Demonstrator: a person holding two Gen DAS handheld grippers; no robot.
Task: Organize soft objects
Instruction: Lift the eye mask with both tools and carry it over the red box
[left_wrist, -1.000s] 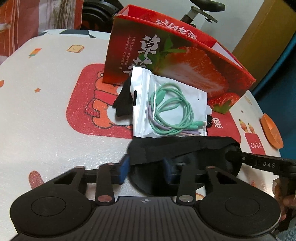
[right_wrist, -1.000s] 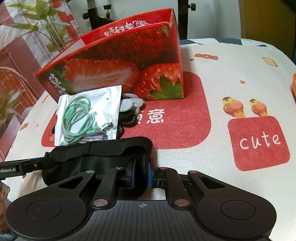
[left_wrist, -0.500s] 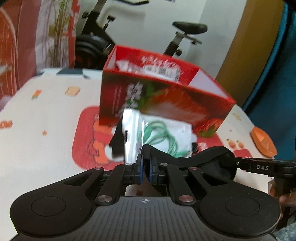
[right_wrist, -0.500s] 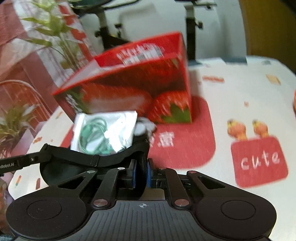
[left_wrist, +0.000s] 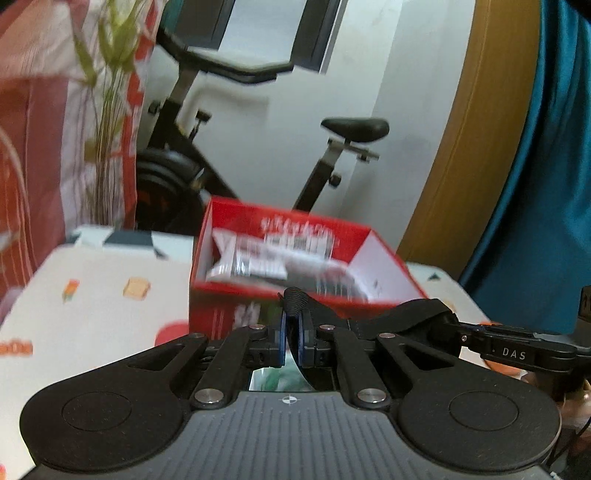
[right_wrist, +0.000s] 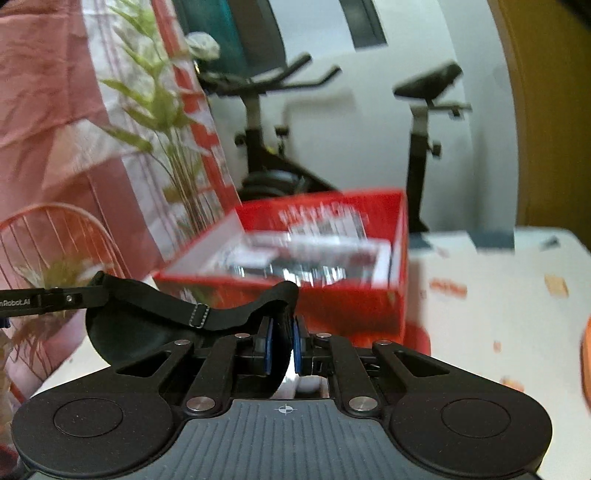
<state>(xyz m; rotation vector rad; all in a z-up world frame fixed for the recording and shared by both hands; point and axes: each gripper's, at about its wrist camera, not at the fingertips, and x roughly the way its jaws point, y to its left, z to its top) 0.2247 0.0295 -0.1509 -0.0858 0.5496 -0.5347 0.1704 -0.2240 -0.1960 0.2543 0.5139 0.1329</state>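
Both tools (left_wrist: 290, 345) (right_wrist: 282, 349) pinch a black, limp eye mask (right_wrist: 155, 314).

A black eye mask (right_wrist: 155, 325) is clamped between the blue pads (right_wrist: 269, 345) of the right gripper (right_wrist: 282, 347), one end being pinched there while the strap (with a small buckle) is stretched toward 9 o'clock, where the other end is held by the left gripper (right_wrist: 79, 298). A red strawberry box (right_wrist: 332, 299) is seen at 12 o'clock of the right gripper, open at the top, with blurred packets (right_wrist: 306, 258) inside. The box is set on a white patterned table (right_wrist: 498, 332). An exercise bike (right_wrist: 266, 147) is visible behind, and a leafy plant (right_wrist: 159, 122) at 10 o'clock.
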